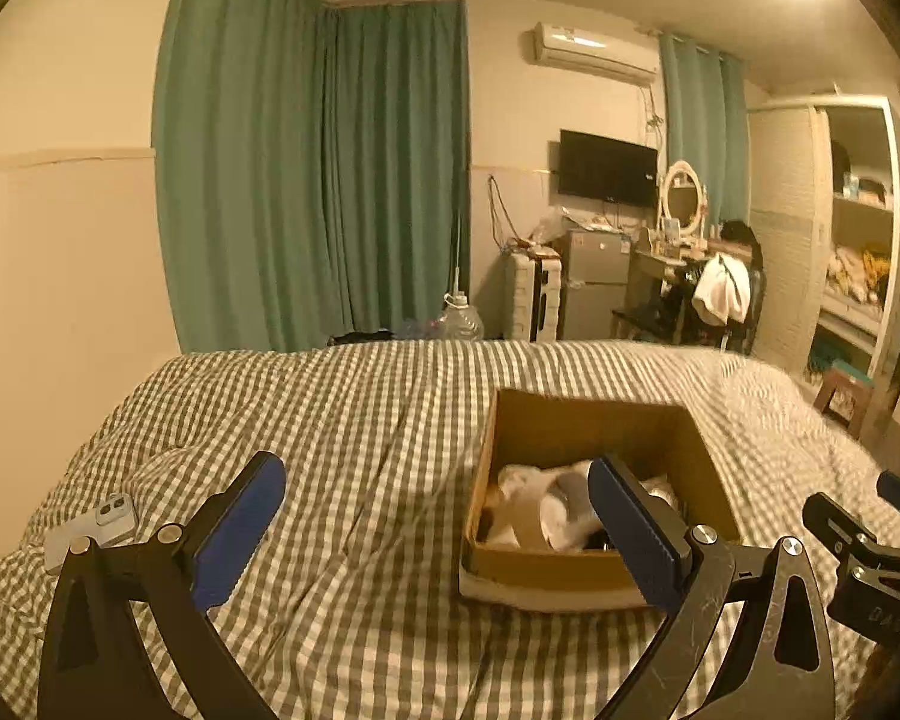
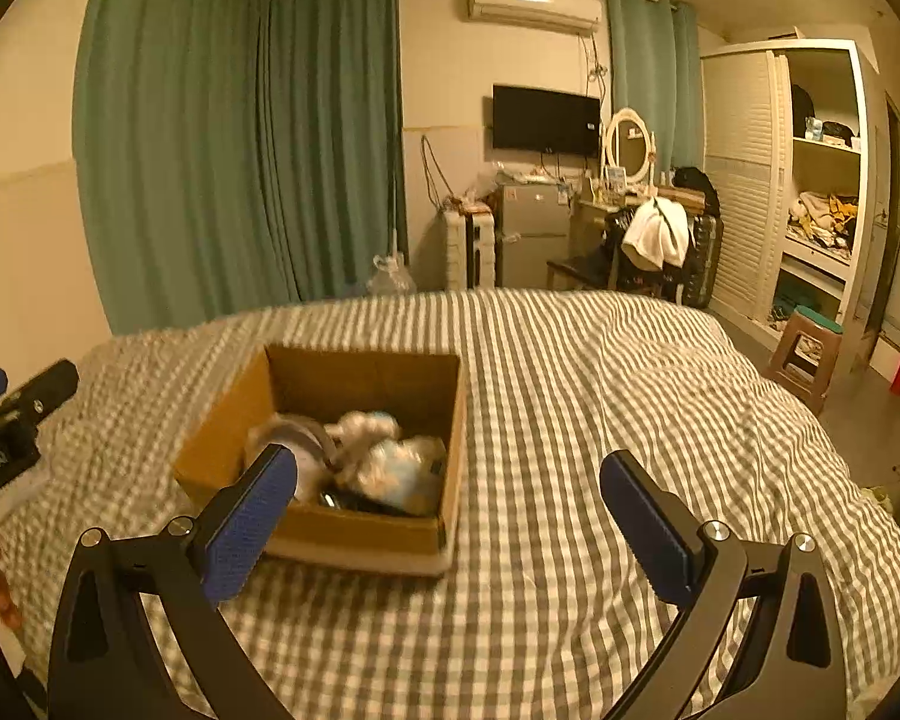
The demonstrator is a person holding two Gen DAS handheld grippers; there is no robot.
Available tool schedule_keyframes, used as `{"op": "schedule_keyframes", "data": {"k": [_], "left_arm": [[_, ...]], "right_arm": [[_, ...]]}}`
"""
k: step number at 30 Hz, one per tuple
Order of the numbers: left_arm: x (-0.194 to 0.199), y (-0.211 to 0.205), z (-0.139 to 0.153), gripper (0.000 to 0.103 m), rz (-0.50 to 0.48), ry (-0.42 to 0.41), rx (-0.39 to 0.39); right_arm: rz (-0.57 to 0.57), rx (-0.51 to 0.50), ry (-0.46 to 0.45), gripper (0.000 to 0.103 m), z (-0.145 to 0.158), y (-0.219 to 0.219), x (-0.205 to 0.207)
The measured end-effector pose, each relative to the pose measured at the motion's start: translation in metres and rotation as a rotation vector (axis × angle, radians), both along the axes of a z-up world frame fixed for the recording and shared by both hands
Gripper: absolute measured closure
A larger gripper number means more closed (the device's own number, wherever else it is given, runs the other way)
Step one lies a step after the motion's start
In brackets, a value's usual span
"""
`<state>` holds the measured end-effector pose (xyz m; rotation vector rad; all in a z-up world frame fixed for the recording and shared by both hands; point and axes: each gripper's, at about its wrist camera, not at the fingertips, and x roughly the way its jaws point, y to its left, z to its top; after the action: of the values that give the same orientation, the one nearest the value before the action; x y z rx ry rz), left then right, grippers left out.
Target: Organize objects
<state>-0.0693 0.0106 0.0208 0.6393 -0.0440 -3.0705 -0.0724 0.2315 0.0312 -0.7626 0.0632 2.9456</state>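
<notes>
Both the left gripper (image 1: 435, 522) and the right gripper (image 2: 450, 516) hung with jaws wide apart and empty above the checked bed (image 1: 360, 420). The cardboard box (image 2: 222, 456), centre-left in the right view, already held bundled items. A phone (image 1: 93, 525), lower left in the left view, probably came next, calling for a leftward reach.

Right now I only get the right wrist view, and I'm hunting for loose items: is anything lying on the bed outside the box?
Observer: Yes, a phone lies on the bed, to the left of the left claw.
Operator: Is that claw free to take it?
Observer: It is open and holds nothing.
</notes>
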Motion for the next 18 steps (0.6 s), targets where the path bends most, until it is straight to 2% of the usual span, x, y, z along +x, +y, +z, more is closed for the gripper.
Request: {"op": "schedule_keyframes", "data": {"k": [6, 9, 13, 18], "left_arm": [[0.007, 0.023, -0.019, 0.0, -0.014, -0.046, -0.103], [0.011, 0.029, -0.019, 0.0, -0.013, -0.032, -0.135], [0.016, 0.033, -0.019, 0.0, -0.022, -0.02, -0.144], [0.014, 0.03, -0.022, 0.0, -0.037, -0.037, -0.119]], "right_arm": [[-0.008, -0.009, -0.028, 0.001, -0.023, 0.005, 0.006], [-0.007, -0.024, -0.025, 0.001, -0.026, 0.006, 0.007], [-0.011, -0.033, -0.015, 0.001, -0.022, 0.006, 0.009], [-0.007, -0.038, -0.001, 0.001, -0.021, 0.003, 0.01]]}}
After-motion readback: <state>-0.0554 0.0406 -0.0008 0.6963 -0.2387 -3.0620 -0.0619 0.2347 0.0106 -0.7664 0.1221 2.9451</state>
